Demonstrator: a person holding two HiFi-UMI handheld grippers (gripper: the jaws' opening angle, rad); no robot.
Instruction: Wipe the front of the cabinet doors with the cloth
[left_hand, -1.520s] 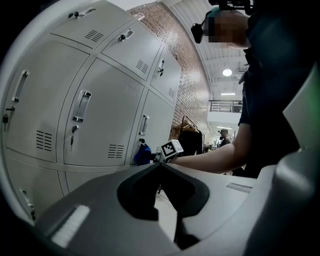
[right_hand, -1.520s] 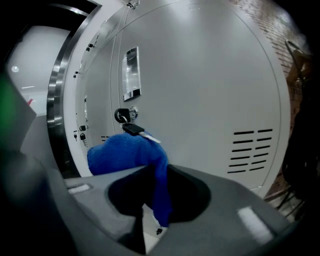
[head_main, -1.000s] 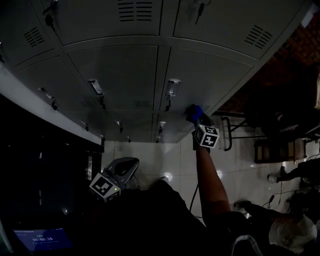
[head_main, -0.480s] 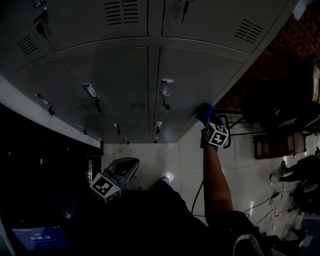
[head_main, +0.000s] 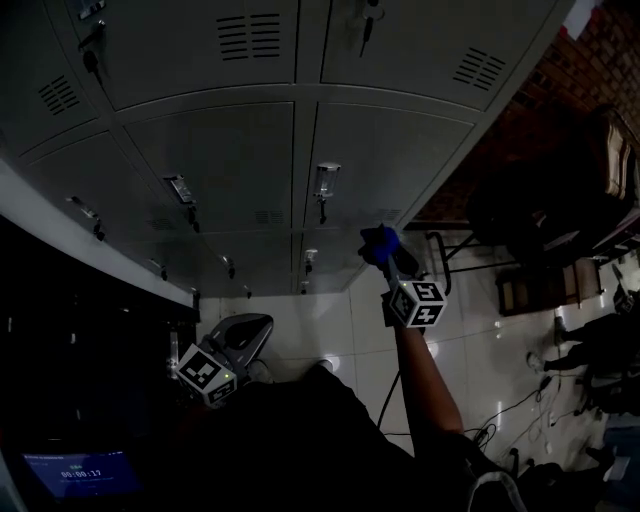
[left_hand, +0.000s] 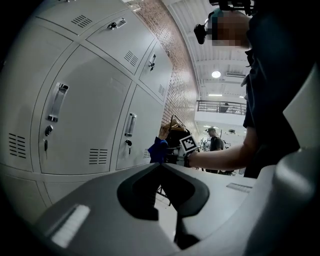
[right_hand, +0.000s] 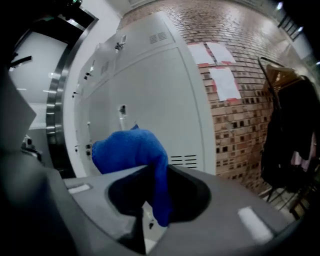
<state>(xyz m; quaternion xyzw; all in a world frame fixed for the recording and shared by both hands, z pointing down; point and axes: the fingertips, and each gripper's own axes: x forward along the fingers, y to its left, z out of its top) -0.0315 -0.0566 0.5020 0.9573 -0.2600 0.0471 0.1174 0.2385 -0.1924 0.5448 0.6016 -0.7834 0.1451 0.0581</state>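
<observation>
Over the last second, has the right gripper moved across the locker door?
Yes. Judged against the door handle, the right gripper with its blue cloth swung out toward the cabinet's right edge, then came back nearer the handle.

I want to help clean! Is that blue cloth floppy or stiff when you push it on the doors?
Probably floppy: the blue cloth droops in folds between the right tool jaws. Likely light, since a small pinch holds it up.

Glossy pale tiled floor (head_main: 330, 320) carries what seem cables (head_main: 508, 412).
</observation>
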